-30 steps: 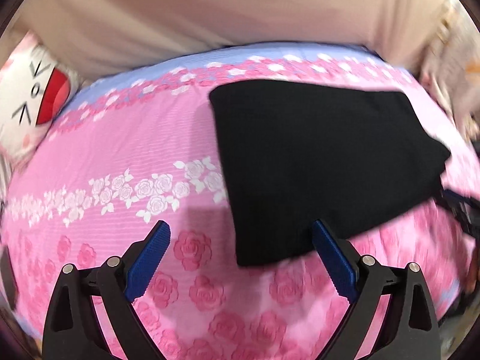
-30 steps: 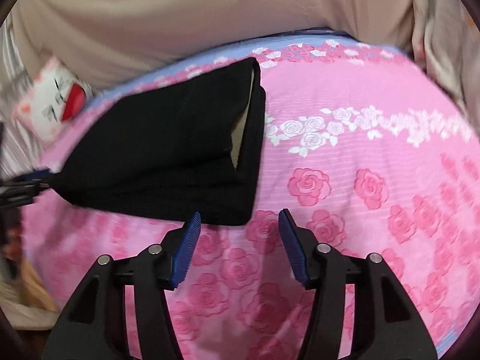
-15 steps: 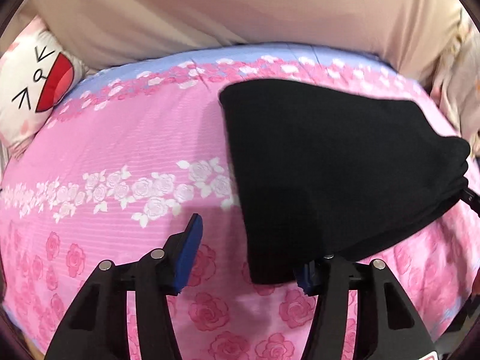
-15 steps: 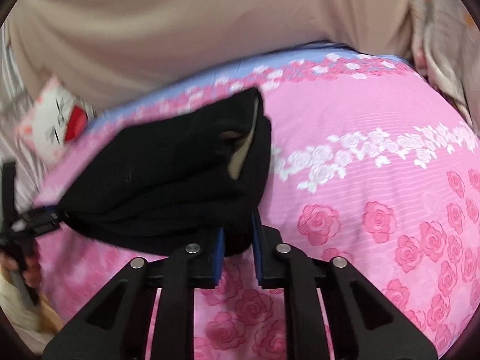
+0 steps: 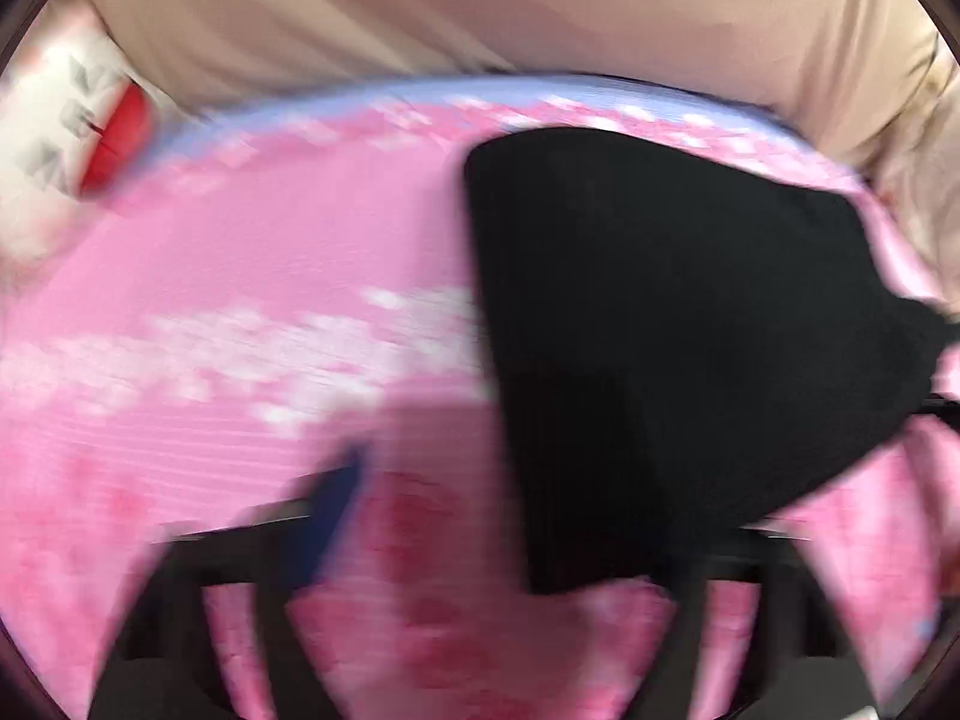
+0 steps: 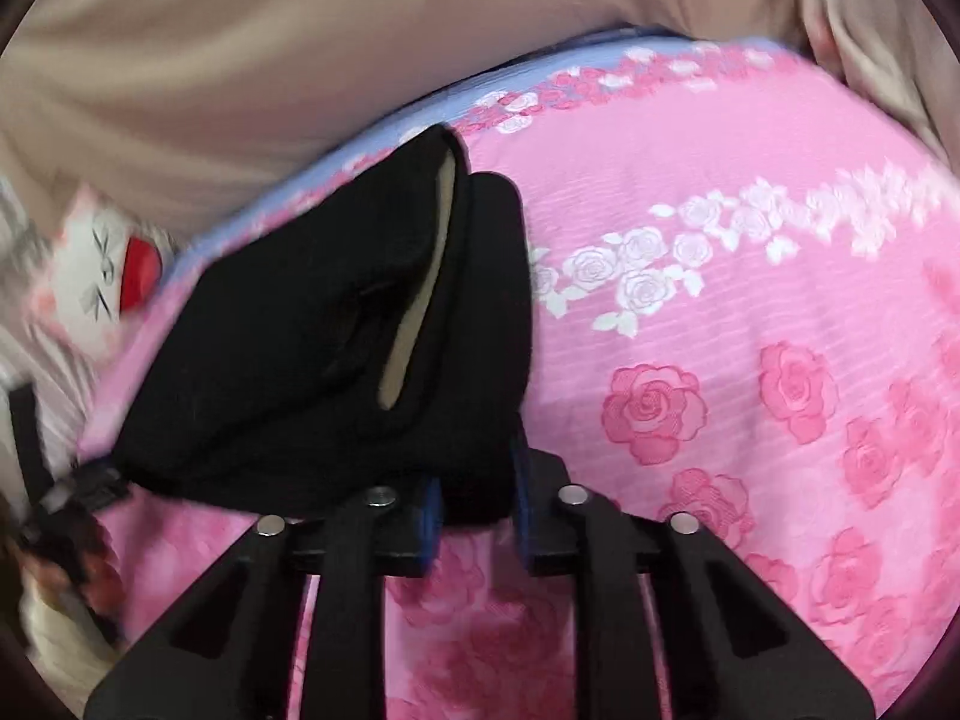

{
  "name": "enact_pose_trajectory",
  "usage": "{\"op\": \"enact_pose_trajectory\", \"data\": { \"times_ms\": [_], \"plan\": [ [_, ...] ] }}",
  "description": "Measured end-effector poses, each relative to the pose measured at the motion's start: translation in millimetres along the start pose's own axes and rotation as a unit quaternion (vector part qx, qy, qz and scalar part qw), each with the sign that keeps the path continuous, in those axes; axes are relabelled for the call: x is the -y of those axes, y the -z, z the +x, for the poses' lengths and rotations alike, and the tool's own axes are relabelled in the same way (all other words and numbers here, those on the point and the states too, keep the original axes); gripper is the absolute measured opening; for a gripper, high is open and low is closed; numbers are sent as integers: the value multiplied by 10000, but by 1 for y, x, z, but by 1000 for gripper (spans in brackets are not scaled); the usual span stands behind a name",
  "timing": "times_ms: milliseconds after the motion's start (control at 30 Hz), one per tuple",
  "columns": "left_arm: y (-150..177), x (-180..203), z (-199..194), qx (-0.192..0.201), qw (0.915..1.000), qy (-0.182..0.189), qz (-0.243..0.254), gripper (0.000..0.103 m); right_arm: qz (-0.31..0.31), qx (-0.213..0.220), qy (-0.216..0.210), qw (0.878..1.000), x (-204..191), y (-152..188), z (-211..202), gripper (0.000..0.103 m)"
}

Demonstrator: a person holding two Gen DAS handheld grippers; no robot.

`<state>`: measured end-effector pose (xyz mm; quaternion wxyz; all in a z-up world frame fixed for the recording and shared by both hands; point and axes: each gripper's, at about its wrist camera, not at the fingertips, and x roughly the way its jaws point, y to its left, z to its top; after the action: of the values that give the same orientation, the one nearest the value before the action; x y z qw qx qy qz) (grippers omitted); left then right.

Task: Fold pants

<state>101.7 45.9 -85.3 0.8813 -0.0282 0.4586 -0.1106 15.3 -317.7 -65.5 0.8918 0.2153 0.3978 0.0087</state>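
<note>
pink rose bedsheet underneath; right gripper pinches the folded black pants corner, likely to lift; left gripper too blurred to tell.

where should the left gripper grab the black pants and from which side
Grip the near corner of the black pants hanging nearest the left gripper, coming from the near bed edge. The right gripper already pinches the other near corner, so this matches it.

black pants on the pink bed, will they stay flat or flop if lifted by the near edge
The pants will probably flop: the layers already sag and gape where the right gripper pinches them. They look thick, so likely a bit heavy. The folds may slide apart on the bedsheet.
</note>
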Motion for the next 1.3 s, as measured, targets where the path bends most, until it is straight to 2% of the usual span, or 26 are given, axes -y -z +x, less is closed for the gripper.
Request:
{"op": "enact_pose_trajectory", "data": {
  "times_ms": [33,67,133,200,400,433,467,533,633,667,700,767,833,867,933,1000,1067,1133,1167,1200,1233,1267,1300],
  "plan": [
    [-1,0,-3,-89,9997,196,-89,16,78,63,-87,9999,1,0,-7,12],
    [-1,1,-7,-85,9999,133,-61,13,194,157,-215,9995,4,-1,-17,11],
    [6,9,-15,-20,9999,47,160,13,341,280,-348,9984,8,3,-33,10],
    [15,11,-19,-185,9993,274,188,12,415,335,-311,9981,12,6,-44,10],
    [62,39,-47,-450,9958,557,575,13,927,68,-105,9956,48,45,-63,11],
    [65,40,-44,-474,9956,531,614,13,1108,-81,-186,9936,59,53,-54,11],
    [69,42,-43,-399,9960,442,659,13,1236,9,-390,9916,66,57,-56,10],
    [69,40,-49,-344,9957,538,673,14,1209,-132,-546,9911,66,56,-58,14],
    [63,41,-77,-183,9921,510,1135,20,697,-375,-372,9962,53,48,-74,16],
    [60,40,-89,-114,9903,502,1288,27,521,-392,-302,9974,49,45,-82,16],
    [59,38,-99,-62,9891,469,1396,32,337,-232,-196,9990,45,40,-96,16],
    [49,33,-118,90,9876,442,1506,33,188,195,-153,9995,38,25,-121,16],
    [34,33,-136,422,9863,473,1523,33,62,681,-243,9974,27,5,-141,16],
    [23,33,-145,686,9857,442,1472,40,-52,886,-275,9957,21,-3,-145,17],
    [-2,36,-151,1028,9857,454,1255,52,-485,1000,-300,9933,0,-20,-136,17],
    [-26,43,-140,1074,9877,531,1000,65,-926,967,-269,9906,-21,-34,-110,17],
    [-43,53,-106,678,9924,597,837,65,-1275,671,-65,9895,-38,-42,-68,17],
    [-54,63,-57,216,9969,191,733,65,-1426,465,202,9885,-44,-44,-40,17],
    [-57,66,-30,43,9974,-189,698,64,-1370,331,67,9900,-46,-48,-27,17],
    [-57,66,-6,-130,9965,-519,645,58,-1206,232,-176,9923,-45,-49,-17,17],
    [-54,64,9,-224,9956,-689,594,59,-1110,121,-350,9931,-47,-51,-7,17],
    [-52,58,19,-269,9969,-587,444,62,-1167,38,-409,9923,-48,-53,0,17],
    [-51,54,22,-251,9976,-535,357,69,-1352,-39,-312,9903,-50,-54,13,14]
  ]
}}
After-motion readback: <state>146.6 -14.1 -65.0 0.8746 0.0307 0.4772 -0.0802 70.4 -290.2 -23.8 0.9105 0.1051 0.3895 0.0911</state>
